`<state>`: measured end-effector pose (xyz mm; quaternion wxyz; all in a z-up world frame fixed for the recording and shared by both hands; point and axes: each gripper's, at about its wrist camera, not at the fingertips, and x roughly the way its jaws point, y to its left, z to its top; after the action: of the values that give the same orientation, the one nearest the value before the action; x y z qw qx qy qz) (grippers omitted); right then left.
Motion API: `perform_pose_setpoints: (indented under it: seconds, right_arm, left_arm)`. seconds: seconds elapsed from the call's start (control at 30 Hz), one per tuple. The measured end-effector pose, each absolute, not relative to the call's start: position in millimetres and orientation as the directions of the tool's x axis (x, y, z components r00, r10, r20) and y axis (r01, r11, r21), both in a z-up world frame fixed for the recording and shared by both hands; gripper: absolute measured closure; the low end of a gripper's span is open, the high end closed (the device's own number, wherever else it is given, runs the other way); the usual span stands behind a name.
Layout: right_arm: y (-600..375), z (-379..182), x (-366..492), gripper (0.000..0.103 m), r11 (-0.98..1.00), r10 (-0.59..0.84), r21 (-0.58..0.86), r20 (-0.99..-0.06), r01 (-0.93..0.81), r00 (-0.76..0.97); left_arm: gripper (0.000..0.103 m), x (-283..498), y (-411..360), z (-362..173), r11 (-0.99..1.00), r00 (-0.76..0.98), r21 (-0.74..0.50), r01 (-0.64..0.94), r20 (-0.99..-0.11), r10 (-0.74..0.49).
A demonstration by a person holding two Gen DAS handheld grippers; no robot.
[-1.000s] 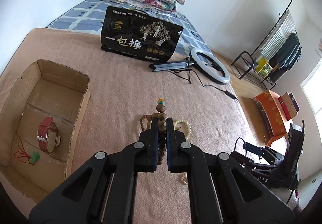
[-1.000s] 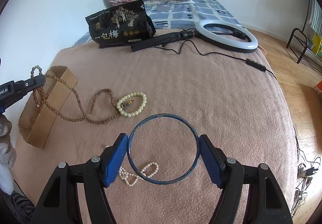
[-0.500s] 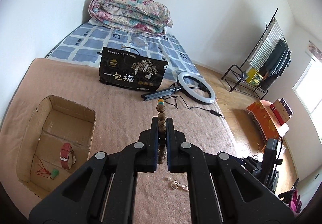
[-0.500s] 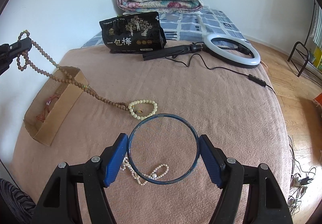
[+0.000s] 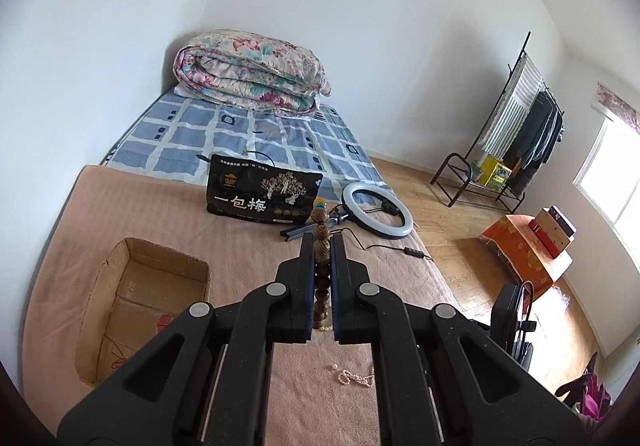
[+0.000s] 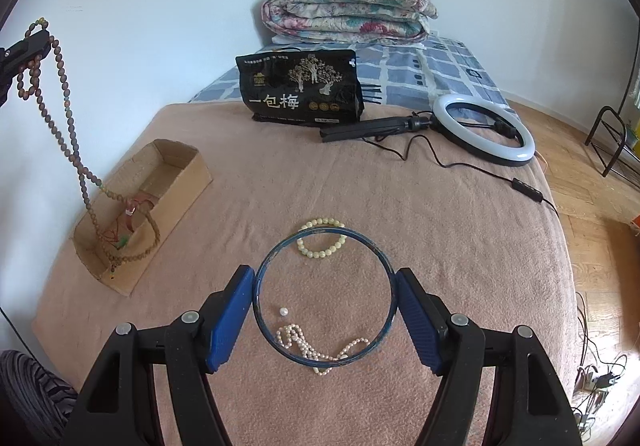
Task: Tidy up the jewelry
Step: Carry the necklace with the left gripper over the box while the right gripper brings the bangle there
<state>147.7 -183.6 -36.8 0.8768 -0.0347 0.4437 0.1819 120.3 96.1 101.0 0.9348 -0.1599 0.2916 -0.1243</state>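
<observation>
We have the left gripper [image 5: 321,266] clamped tight on the wooden bead necklace [image 6: 68,133], a short stack of beads showing between its pads in the left wrist view. From the right wrist view the strand hangs down in a long double line from that gripper, high at the far left, and its low loop dangles over the cardboard box [image 6: 182,181]; whether the lowest beads already rest on the box floor or its near wall, we cannot tell. Inside the box a red watch [image 6: 138,205] and a red cord with a green pendant [image 6: 122,242] lie below the strand.

Our right gripper [image 6: 325,300] holds the blue bangle [image 6: 382,270] across its width, one blue pad pressing on each side of the ring. Beneath it, on the pink blanket [image 6: 440,246], the pearl strand [image 6: 308,346] lies straight under the ring, a loose pearl [image 6: 283,311] just ahead of it, and the pale bead bracelet [image 6: 322,238] just beyond the ring's far edge.

So we judge the step in hand as carrying the long necklace into the box. Next move, as we read it: bring the left gripper over the box's middle, lower so the strand piles inside rather than draping over the wall, then release. The bangle would follow, to the left of our right gripper.
</observation>
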Motion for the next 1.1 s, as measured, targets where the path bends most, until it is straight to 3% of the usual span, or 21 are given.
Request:
perform_pose_setpoints:
  seconds: [0.5, 1.1]
  right_arm:
    - [-136.2, -8.5, 154.9, 0.029, 0.894, 0.365, 0.12, -0.755, -0.432, 0.545]
    - [-59.3, -1.3, 180.3, 0.029, 0.842, 0.429, 0.121, -0.742, -0.525, 0.516]
  left_arm:
    - [0.099, 101.7, 145.2, 131.4, 0.943, 0.844, -0.321, 0.084, -0.48, -0.239]
    - [0.099, 91.0, 213.9, 109.6, 0.943, 0.852, -0.331, -0.045, -0.505, -0.137]
